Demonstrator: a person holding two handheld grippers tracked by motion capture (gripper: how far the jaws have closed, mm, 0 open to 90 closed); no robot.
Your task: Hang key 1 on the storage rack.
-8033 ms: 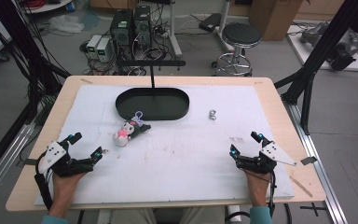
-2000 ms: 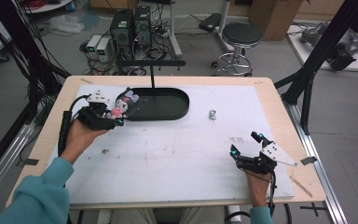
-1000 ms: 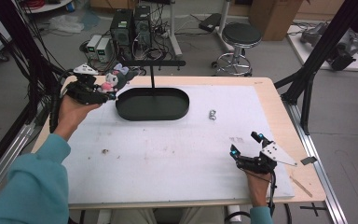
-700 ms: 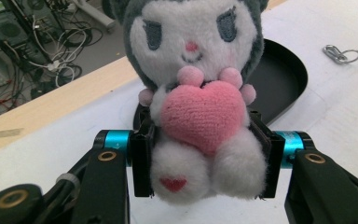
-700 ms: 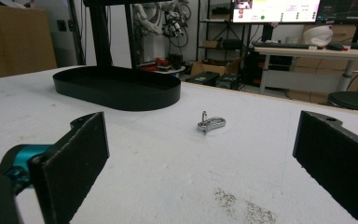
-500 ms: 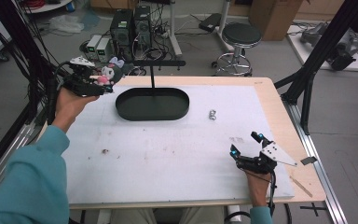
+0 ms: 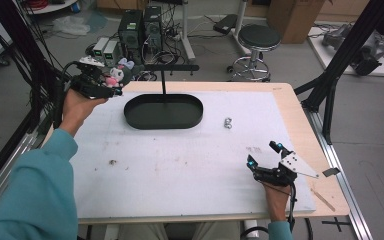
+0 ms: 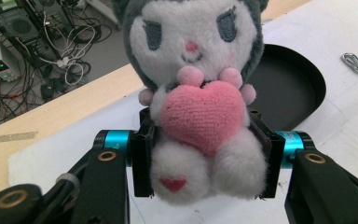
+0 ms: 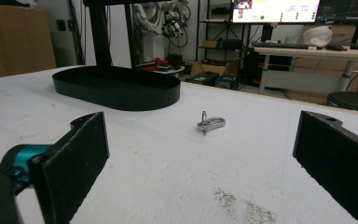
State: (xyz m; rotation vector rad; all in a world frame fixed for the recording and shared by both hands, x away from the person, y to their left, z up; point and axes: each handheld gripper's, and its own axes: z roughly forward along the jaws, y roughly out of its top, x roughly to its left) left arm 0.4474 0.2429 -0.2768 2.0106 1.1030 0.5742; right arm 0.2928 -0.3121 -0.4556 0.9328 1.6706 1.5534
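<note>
a: 2 grippers, high view. left gripper (image 7: 111,86) has lifted the plush toy (image 7: 116,76) off the mat to beside the stand's crossbar (image 7: 171,67), likely for hanging. right gripper (image 7: 264,156) idle, wide.
b: left gripper view: pads clamp plush toy (image 8: 200,98) over black tray (image 8: 289,84).
a: right gripper view: metal clip (image 9: 210,123) ahead. no readable writing.

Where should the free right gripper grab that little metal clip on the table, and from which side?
Judging by its pose, take the metal clip across its flat loop, coming from above: it lies low on the white mat, with one end sticking up. The right gripper stands open nearby.
</note>
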